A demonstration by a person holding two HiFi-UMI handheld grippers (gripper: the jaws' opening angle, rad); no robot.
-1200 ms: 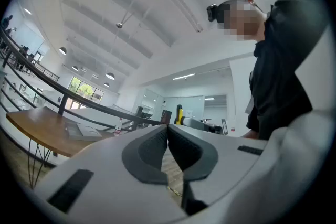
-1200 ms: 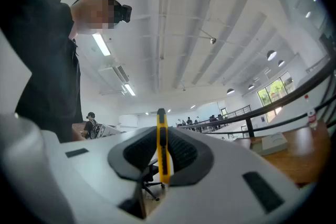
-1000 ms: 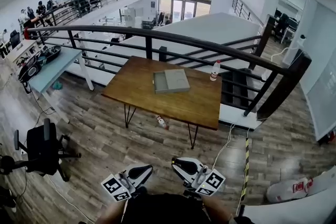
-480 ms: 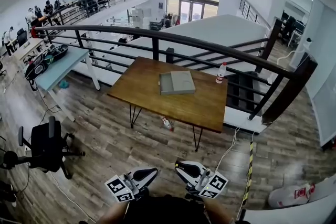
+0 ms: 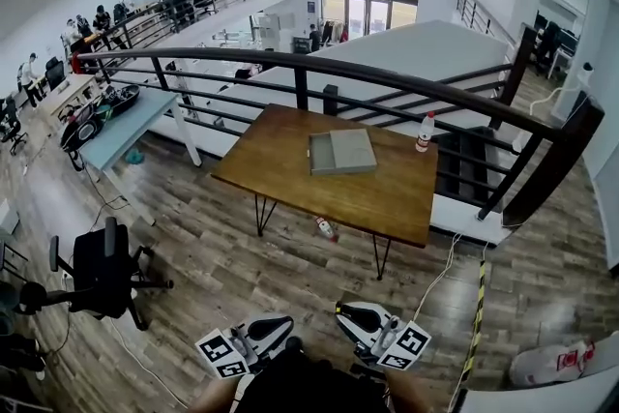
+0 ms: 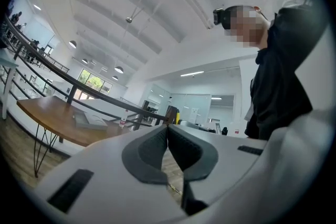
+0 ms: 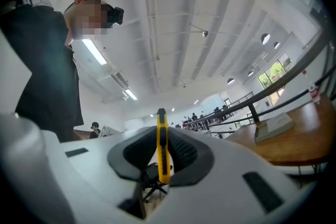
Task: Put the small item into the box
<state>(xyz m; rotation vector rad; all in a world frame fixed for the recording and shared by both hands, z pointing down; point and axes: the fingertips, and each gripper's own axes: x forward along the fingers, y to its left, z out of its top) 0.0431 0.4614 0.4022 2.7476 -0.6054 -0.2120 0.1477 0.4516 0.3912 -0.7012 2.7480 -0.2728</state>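
Note:
A flat grey box (image 5: 341,152) lies on a wooden table (image 5: 280,181) several steps ahead of me, also seen small in the left gripper view (image 6: 89,120) and the right gripper view (image 7: 274,126). Both grippers hang low at my body, far from the table. My right gripper (image 5: 356,315) is shut on a slim yellow utility knife (image 7: 162,152), which stands upright between the dark pads (image 7: 181,150). My left gripper (image 5: 274,328) is shut, its pads (image 6: 157,147) pressed together with nothing between them.
A black railing (image 5: 387,77) runs behind the table. A white bottle (image 5: 424,132) stands at the table's far right corner and another bottle (image 5: 326,228) lies on the floor beneath. A black office chair (image 5: 102,271) stands at left, near a pale blue table (image 5: 126,126).
The view has drifted so the table, railing and chair sit further right and slightly lower. Both grippers stay low at my body, still shut.

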